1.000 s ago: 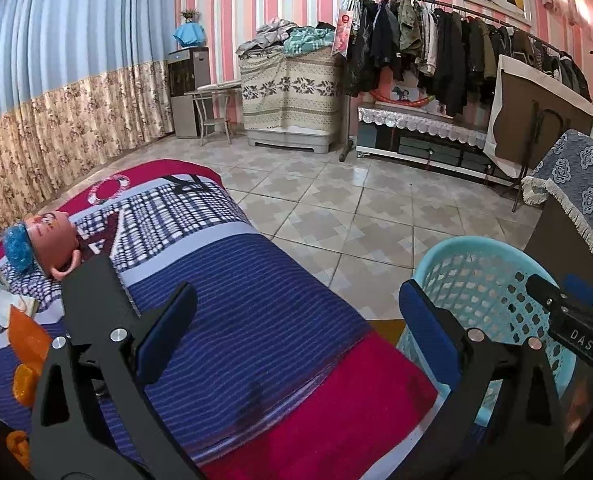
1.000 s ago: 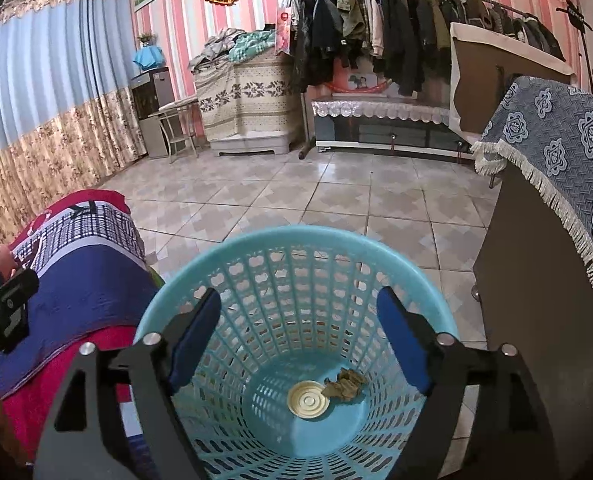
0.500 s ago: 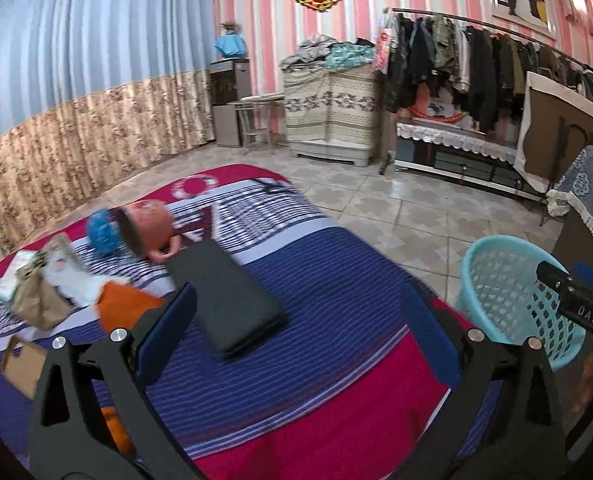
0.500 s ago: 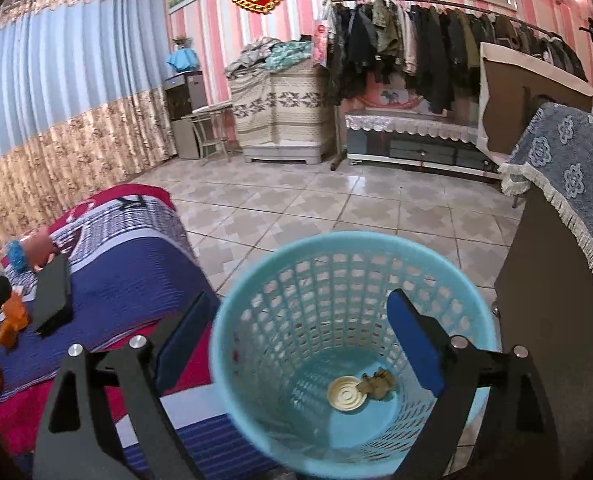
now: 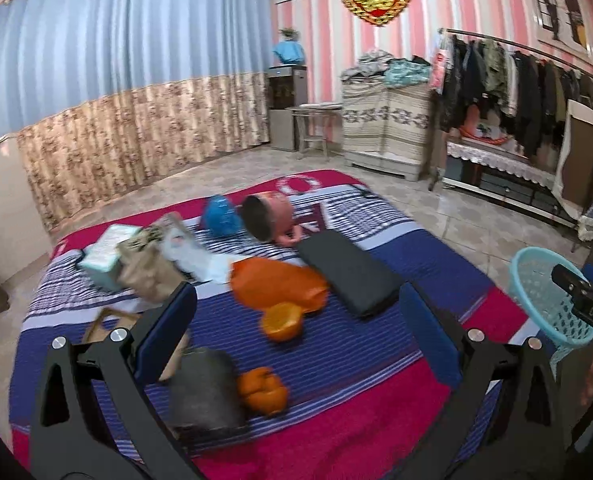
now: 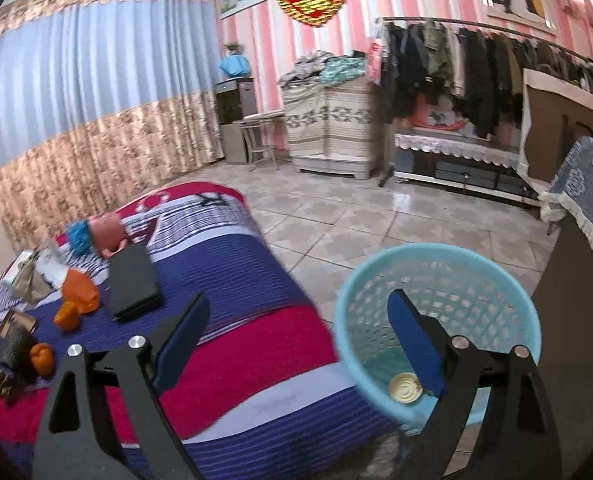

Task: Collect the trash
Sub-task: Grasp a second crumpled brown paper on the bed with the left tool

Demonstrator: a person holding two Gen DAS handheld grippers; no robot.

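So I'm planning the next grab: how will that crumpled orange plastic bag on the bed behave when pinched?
The crumpled orange plastic bag looks thin and wrinkled, so it is probably floppy and light. It will likely collapse between the pads and sag when lifted.

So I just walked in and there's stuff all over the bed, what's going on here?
A person is clearing trash with a two-finger claw in each hand. Both the left claw and the right claw are open and empty. A round can lid already lies in the blue basket beside the bed. Orange peels, an orange bag and a crumpled paper bag are among what remains on the bedspread.
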